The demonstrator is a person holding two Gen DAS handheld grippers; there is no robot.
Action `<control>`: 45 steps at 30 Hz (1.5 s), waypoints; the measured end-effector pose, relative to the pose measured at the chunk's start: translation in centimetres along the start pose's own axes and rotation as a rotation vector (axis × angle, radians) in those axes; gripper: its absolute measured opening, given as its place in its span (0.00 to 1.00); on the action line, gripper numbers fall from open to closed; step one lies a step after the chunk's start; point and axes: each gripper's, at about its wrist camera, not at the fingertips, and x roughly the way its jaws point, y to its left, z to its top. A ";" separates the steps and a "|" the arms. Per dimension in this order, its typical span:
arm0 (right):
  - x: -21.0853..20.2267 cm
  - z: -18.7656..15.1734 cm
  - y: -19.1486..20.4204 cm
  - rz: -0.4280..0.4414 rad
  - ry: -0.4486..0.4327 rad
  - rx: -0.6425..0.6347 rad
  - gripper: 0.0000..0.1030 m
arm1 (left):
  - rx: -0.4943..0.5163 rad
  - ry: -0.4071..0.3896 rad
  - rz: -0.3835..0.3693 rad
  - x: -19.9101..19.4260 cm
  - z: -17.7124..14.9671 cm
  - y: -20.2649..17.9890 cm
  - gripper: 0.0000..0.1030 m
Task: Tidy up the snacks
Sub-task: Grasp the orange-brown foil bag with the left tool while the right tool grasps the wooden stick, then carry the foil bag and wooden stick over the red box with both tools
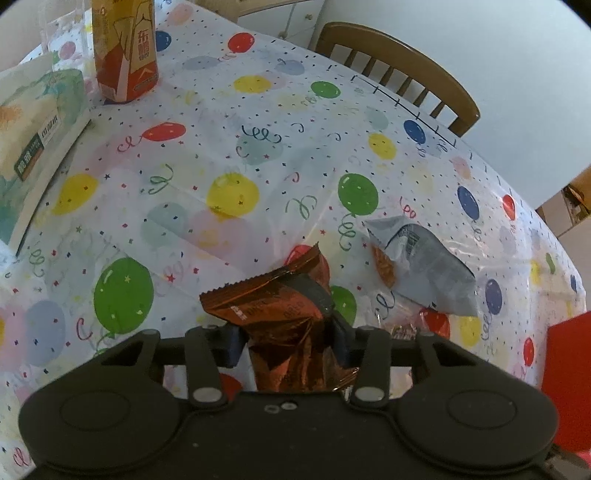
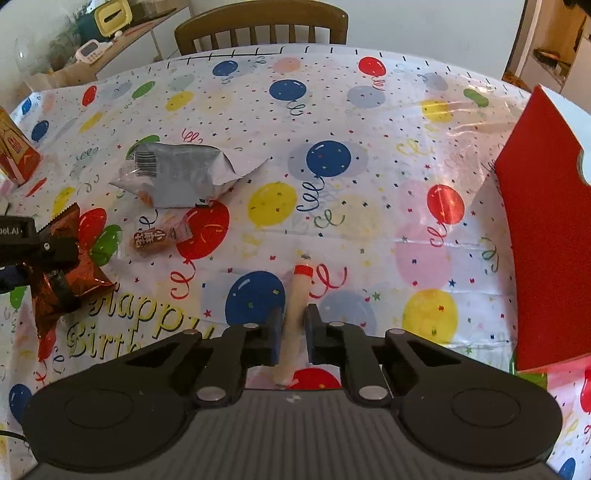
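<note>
My left gripper [image 1: 288, 334] is shut on a crinkled orange-brown foil snack packet [image 1: 284, 314], which sticks out forward between the fingers. The same packet [image 2: 64, 275] shows at the left edge of the right wrist view. My right gripper [image 2: 294, 323] is shut on a pale sausage stick [image 2: 300, 291] with a red band at its far end, low over the balloon-print tablecloth [image 2: 369, 122]. A grey snack bag [image 2: 177, 173] lies on the cloth, with a small brown snack packet [image 2: 159, 236] in front of it. The grey bag [image 1: 424, 266] lies right of my left gripper.
A red open box [image 2: 546, 236] stands at the table's right side. An orange drink carton [image 1: 125, 51] and a tissue box [image 1: 33, 129] stand at the far left. A wooden chair [image 2: 258, 26] is behind the far table edge.
</note>
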 end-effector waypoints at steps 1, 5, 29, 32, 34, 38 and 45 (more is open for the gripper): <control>-0.1 -0.1 -0.2 0.005 -0.003 0.002 0.12 | 0.004 -0.002 -0.002 -0.1 -0.1 0.1 0.41; -1.1 -0.7 -1.0 0.028 -0.018 0.014 0.12 | 0.013 -0.006 -0.024 -0.9 -0.6 0.6 0.40; -13.0 -2.5 -5.3 0.145 -0.139 -0.045 0.12 | 0.195 -0.031 -0.174 -9.1 -5.4 -3.2 0.40; -14.3 -2.3 -6.3 0.154 -0.141 -0.042 0.12 | 0.224 -0.032 -0.201 -10.2 -5.7 -4.8 0.40; -15.0 -2.2 -7.1 0.157 -0.142 -0.040 0.12 | 0.249 -0.034 -0.215 -10.9 -5.8 -5.9 0.40; -16.7 -1.9 -9.2 0.160 -0.156 -0.028 0.12 | 0.301 -0.047 -0.245 -12.4 -5.7 -8.6 0.40; -18.9 -1.1 -13.4 0.122 -0.191 -0.023 0.12 | 0.388 -0.092 -0.273 -14.5 -5.6 -14.0 0.40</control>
